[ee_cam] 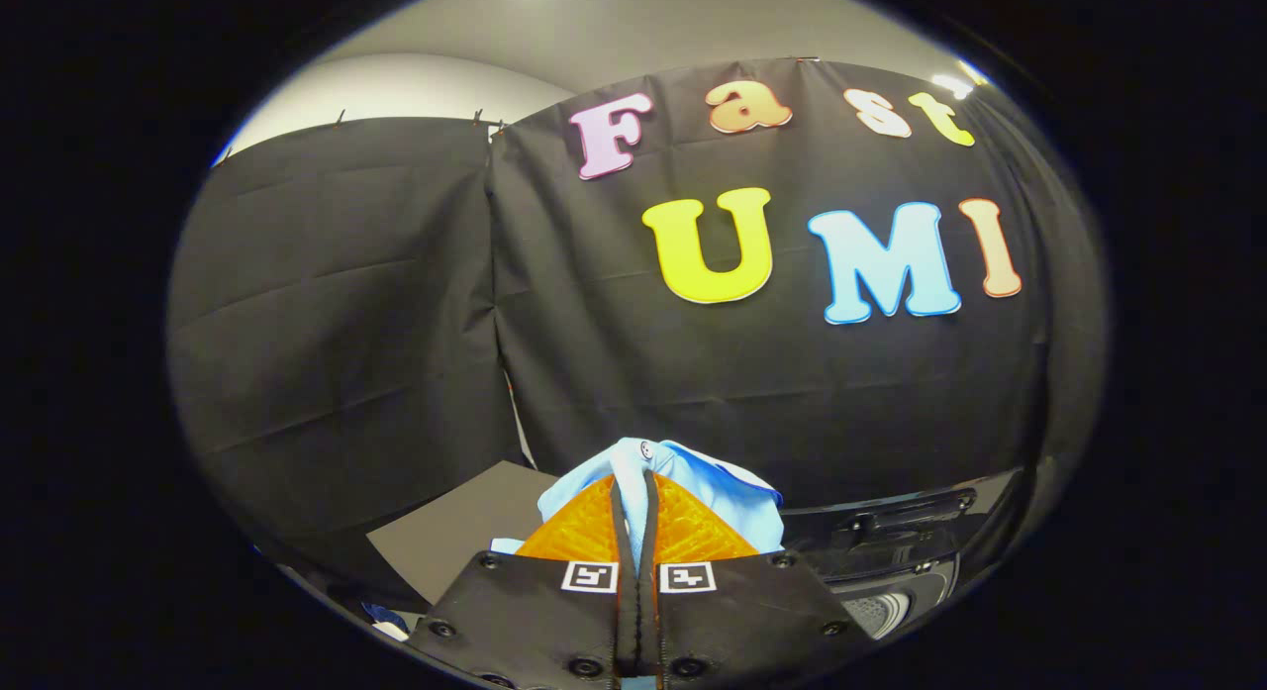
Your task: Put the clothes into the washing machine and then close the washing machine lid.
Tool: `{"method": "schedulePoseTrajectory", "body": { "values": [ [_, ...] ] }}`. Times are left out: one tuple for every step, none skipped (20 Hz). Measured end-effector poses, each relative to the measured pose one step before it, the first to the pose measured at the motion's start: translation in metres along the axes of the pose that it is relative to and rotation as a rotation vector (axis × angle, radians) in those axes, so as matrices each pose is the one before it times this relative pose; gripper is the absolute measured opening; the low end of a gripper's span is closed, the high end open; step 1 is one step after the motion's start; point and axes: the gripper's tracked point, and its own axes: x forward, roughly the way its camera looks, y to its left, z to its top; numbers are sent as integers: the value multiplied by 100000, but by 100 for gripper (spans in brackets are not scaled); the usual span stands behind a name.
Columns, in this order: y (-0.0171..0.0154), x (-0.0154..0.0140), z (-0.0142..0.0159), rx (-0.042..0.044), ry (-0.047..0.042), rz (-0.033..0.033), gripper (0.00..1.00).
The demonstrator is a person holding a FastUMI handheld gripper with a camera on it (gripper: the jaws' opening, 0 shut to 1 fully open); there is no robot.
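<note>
Gripper view: tongs (633,507) pinch light-blue clothes (683,472) between their fingers, washing machine (891,551) just beyond.

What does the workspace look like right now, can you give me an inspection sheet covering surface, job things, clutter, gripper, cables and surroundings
Surface: a flat grey board lies to the left beyond the gripper; its far end meets the booth wall.
Job's things: a light blue garment is pinched between the fingers and bunches up past them. The washing machine, dark and glossy, sits to the right just ahead, with a pale ribbed part low on its near side; whether the lid is open I cannot tell.
Clutter: a small blue and white scrap lies low to the left of the gripper; too small to identify.
Gripper: the gripper is shut on the garment.
Cables: nothing seen.
Surroundings: black cloth wall behind, pale ceiling above.
</note>
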Motion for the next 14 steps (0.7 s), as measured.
{"method": "schedulePoseTrajectory", "body": {
  "values": [
    [-1079,-420,265,-233,-386,-1617,2],
    [-1043,-387,158,-286,-616,-1682,2],
    [-1062,-304,185,-373,-376,-1667,2],
    [-1029,-200,-58,-124,-210,-1729,2],
    [-1047,-212,6,89,-42,-1797,2],
    [-956,-171,-29,465,-45,-1620,2],
    [-1009,-122,-151,441,276,-1634,2],
    [-998,-162,-127,497,111,-1704,2],
    [-1005,2,-122,289,189,-1709,2],
    [-1046,9,-304,-105,299,-1790,2],
    [-1015,8,-290,-405,296,-1848,2],
    [-896,-78,-551,-430,629,-1671,2],
    [-958,-11,-519,-155,780,-1562,2],
    [-777,2,-586,237,967,-1214,2]
  ]
}}
